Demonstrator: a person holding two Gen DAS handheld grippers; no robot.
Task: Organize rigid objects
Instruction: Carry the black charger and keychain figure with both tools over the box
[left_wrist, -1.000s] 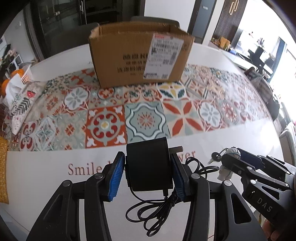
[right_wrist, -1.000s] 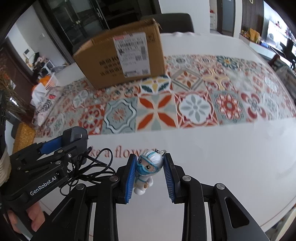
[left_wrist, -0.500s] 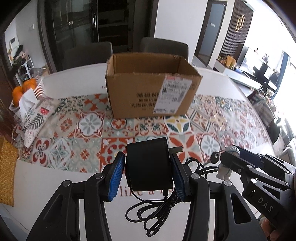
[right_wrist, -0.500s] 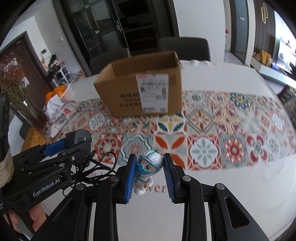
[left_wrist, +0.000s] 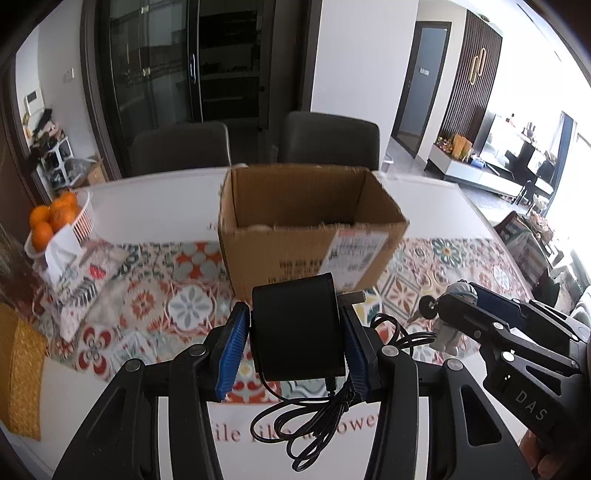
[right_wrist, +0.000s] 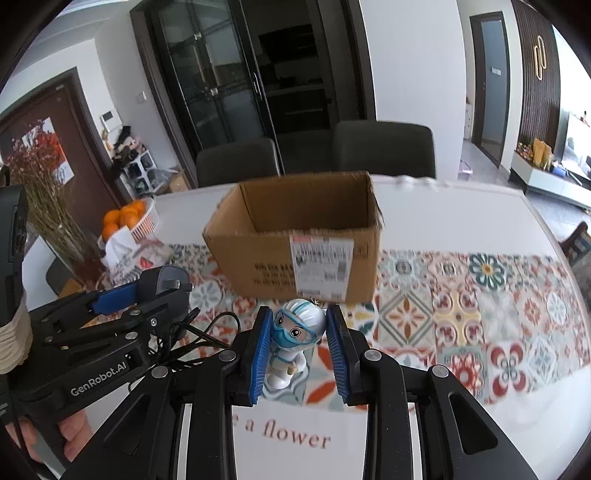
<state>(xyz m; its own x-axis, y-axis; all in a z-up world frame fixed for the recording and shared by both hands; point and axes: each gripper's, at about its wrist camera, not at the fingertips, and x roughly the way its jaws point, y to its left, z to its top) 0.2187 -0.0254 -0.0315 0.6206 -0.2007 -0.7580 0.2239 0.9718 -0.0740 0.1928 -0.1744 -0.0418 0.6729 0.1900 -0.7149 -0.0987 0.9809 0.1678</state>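
My left gripper (left_wrist: 295, 332) is shut on a black power adapter (left_wrist: 297, 328), whose coiled cable (left_wrist: 314, 424) dangles below it. My right gripper (right_wrist: 299, 339) is shut on a small white and blue figurine keychain (right_wrist: 295, 336). Both are held above the table, short of the open cardboard box (left_wrist: 310, 229) (right_wrist: 299, 240), which stands upright on the patterned runner. In the left wrist view the right gripper (left_wrist: 454, 314) shows at the right with the figurine (left_wrist: 448, 332). The right wrist view has the left gripper (right_wrist: 159, 291) at its left with the adapter (right_wrist: 166, 282).
A white basket of oranges (left_wrist: 55, 218) (right_wrist: 129, 218) and a patterned tissue pouch (left_wrist: 85, 266) sit at the table's left. Two dark chairs (left_wrist: 328, 140) stand behind the table. Dried flowers (right_wrist: 48, 192) rise at the left. A tiled runner (right_wrist: 461, 306) covers the table middle.
Both grippers have risen and tipped up with their loads; the box's open inside and the room behind have come into view. Grips unchanged.
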